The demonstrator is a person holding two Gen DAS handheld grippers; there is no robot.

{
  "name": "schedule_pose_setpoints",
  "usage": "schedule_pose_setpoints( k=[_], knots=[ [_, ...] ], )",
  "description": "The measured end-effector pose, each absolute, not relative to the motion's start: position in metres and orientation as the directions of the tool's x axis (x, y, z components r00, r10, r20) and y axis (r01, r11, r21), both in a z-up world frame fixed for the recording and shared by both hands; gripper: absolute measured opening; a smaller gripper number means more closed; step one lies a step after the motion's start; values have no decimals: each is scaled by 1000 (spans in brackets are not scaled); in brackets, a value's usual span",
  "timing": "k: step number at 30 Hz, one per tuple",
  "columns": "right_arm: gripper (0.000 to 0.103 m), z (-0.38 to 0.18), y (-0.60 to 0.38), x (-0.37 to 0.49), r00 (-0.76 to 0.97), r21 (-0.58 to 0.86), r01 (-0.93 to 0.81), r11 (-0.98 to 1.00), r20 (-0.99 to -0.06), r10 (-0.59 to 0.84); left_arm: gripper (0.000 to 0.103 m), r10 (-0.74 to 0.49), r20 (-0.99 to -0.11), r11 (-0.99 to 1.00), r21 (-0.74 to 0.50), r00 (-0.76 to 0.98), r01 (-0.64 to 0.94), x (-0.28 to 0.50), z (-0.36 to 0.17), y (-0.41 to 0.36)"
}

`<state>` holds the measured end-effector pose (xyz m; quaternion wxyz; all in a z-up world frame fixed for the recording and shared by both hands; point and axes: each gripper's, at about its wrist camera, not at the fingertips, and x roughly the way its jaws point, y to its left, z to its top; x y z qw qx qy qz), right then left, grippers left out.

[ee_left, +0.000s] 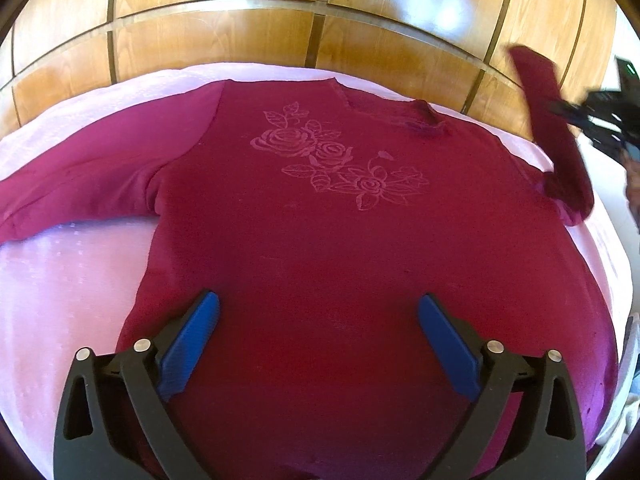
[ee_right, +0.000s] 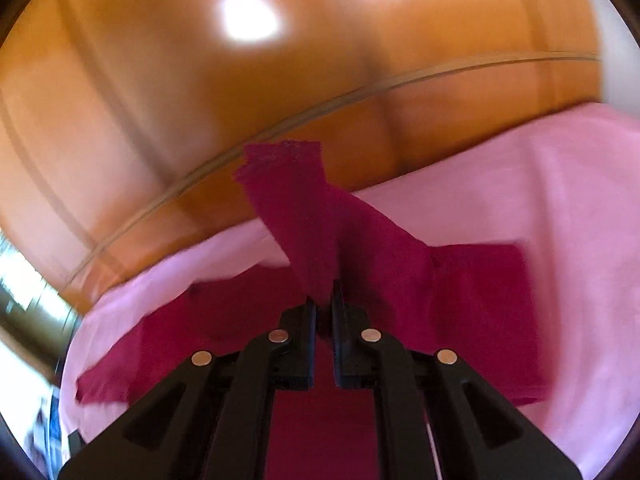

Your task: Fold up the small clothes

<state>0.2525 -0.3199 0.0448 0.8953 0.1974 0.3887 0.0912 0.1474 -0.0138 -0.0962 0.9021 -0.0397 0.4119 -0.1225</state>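
Across the left wrist view, a dark red long-sleeved sweater [ee_left: 320,208] lies flat, front up, on a pale pink bedsheet [ee_left: 68,280]. A tone-on-tone rose pattern [ee_left: 340,160] runs across its chest, and the neckline [ee_left: 384,108] points toward a glossy wooden headboard [ee_left: 240,40] behind the bed. One sleeve [ee_left: 80,188] stretches out flat toward the left edge of the picture. The other sleeve [ee_left: 552,128] is lifted off the sheet at the right, standing up at a slant, with its cuff end highest. The left gripper [ee_left: 318,312] hangs over the lower body of the sweater with its blue pads [ee_left: 192,344] spread wide and nothing between them. The right gripper [ee_left: 592,120], dark and blurred, sits at the far right edge against the raised sleeve.

Along the right wrist view, which is smeared by motion, the right gripper [ee_right: 324,300] has its fingers pressed nearly together, pinching the raised sleeve [ee_right: 304,216]. The sleeve rises from the fingertips, and its cuff [ee_right: 284,156] stands against the wooden headboard [ee_right: 200,100]. Beyond and below the gripper, the body of the sweater [ee_right: 480,288] lies spread on the pink bedsheet [ee_right: 540,176], and the far sleeve [ee_right: 108,380] trails toward the lower left.
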Motion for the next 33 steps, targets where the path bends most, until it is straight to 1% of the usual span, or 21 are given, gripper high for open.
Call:
schedule_pose_setpoints(
  k=[3, 7, 9, 10, 11, 13, 15, 16, 17, 18, 20, 21, 23, 25, 27, 28, 29, 30, 33],
  knots=[
    [5, 27, -264, 281, 625, 408, -92, 908, -686, 372, 99, -259, -731, 966, -179, 632, 189, 147, -96, -13],
    [7, 3, -203, 287, 553, 391, -173, 904, -721, 418, 99, -257, -730, 966, -177, 633, 189, 147, -96, -15],
    [13, -5, -184, 280, 529, 386, -200, 901, -731, 431, 99, -256, -731, 966, -175, 633, 189, 147, -96, -15],
    [24, -7, -180, 280, 526, 393, -208, 896, -727, 441, 99, -257, -731, 966, -176, 633, 189, 147, -96, -15],
    [41, -7, -179, 278, 529, 406, -212, 889, -717, 454, 99, -258, -730, 966, -177, 633, 190, 146, -96, -14],
    [54, -4, -181, 272, 544, 410, -215, 886, -704, 457, 99, -261, -729, 965, -181, 632, 189, 146, -96, -14],
    [59, 4, -194, 258, 558, 418, -223, 881, -687, 467, 99, -262, -732, 965, -183, 629, 188, 146, -95, -14],
    [67, 5, -200, 250, 565, 413, -225, 882, -682, 464, 99, -258, -739, 966, -179, 623, 188, 147, -95, -14],
    [71, 7, -208, 238, 572, 406, -227, 885, -679, 459, 99, -255, -745, 966, -174, 617, 189, 149, -94, -15],
    [72, 5, -221, 227, 580, 399, -219, 891, -681, 447, 99, -253, -752, 967, -169, 609, 193, 150, -91, -16],
    [78, -1, -241, 211, 584, 405, -178, 897, -690, 427, 99, -283, -748, 958, -193, 600, 212, 153, -84, -15],
    [79, -7, -251, 206, 579, 408, -157, 899, -699, 419, 99, -305, -737, 952, -221, 603, 211, 156, -80, -13],
    [80, -24, -269, 194, 563, 395, -109, 912, -731, 384, 99, -369, -714, 928, -314, 595, 199, 171, -73, -8],
    [80, -40, -287, 180, 548, 416, -69, 907, -744, 382, 99, -399, -715, 915, -356, 574, 192, 188, -71, -9],
    [81, -47, -293, 170, 581, 427, -82, 901, -714, 391, 99, -391, -713, 918, -344, 582, 195, 203, -64, -16],
    [83, -48, -290, 168, 595, 422, -93, 902, -703, 390, 99, -400, -709, 915, -346, 580, 208, 214, -61, -21],
    [89, -50, -288, 165, 610, 425, -107, 899, -686, 396, 99, -402, -713, 914, -347, 575, 209, 223, -59, -24],
    [91, -53, -286, 162, 626, 420, -119, 899, -671, 397, 99, -403, -717, 914, -349, 569, 207, 236, -58, -29],
    [93, -54, -282, 162, 637, 399, -131, 908, -668, 385, 99, -366, -741, 930, -319, 563, 185, 260, -56, -39]
  ],
)
